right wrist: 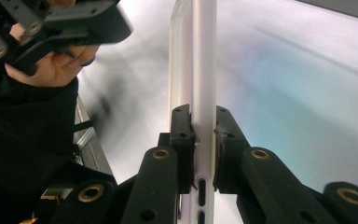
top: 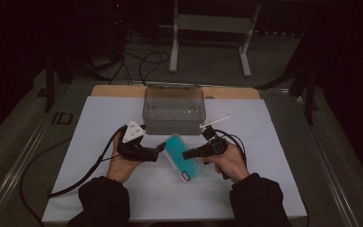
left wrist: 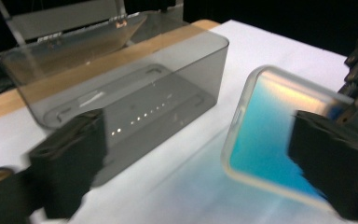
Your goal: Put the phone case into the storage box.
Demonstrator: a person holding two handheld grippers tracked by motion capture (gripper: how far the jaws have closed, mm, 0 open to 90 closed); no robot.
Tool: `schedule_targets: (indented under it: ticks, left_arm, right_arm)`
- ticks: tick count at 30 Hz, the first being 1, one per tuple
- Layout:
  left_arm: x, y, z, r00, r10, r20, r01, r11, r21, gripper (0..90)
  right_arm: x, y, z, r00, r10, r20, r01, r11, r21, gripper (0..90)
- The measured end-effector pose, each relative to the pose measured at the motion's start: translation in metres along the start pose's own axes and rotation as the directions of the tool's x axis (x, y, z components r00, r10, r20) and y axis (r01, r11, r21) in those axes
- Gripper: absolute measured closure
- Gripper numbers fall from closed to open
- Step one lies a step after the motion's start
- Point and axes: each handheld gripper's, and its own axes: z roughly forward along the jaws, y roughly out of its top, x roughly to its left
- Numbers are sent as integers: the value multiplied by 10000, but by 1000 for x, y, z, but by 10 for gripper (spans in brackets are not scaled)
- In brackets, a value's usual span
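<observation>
At the far left of the high view a dark carpeted floor [top: 23,118] runs beside the table, with black cables [top: 137,61] looping across it farther back. The table [top: 99,118] carries a white sheet over a wooden top whose bare strip shows along the far edge. On the sheet the left gripper [top: 157,150] lies low, its jaws spread wide with nothing between the pads; in the left gripper view they stand apart on either side of the scene. Behind it, at the middle of the table, sits a clear grey plastic box [top: 173,109], empty and upright. Just right of the left gripper, the turquoise phone case [top: 183,158] is tilted above the sheet. The right gripper [top: 187,154] is clamped on the case's edge, pads pressing both faces. Beyond, a white metal stand [top: 210,28] rises from the floor.
</observation>
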Motion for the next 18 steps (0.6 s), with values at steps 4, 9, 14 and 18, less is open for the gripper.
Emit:
schedule_targets:
  ticks: [4,9,14,18]
  left_arm:
    - [3,-2,-7,9993,-172,-330,172,9999,-11,8]
    - [7,-7,-14,9967,-326,-737,318,9994,-118,5]
    - [9,-14,-22,9945,-390,-970,373,9991,-200,4]
    - [11,-20,-30,9916,-526,-1178,492,9983,-314,4]
  right_arm:
    - [0,0,-1,10000,12,56,-12,10000,-54,819]
    - [1,0,-3,10000,18,88,-17,9999,-132,819]
    - [1,0,-5,9999,57,134,-53,9996,-279,819]
    - [2,0,-6,9998,110,172,-104,9993,-363,819]
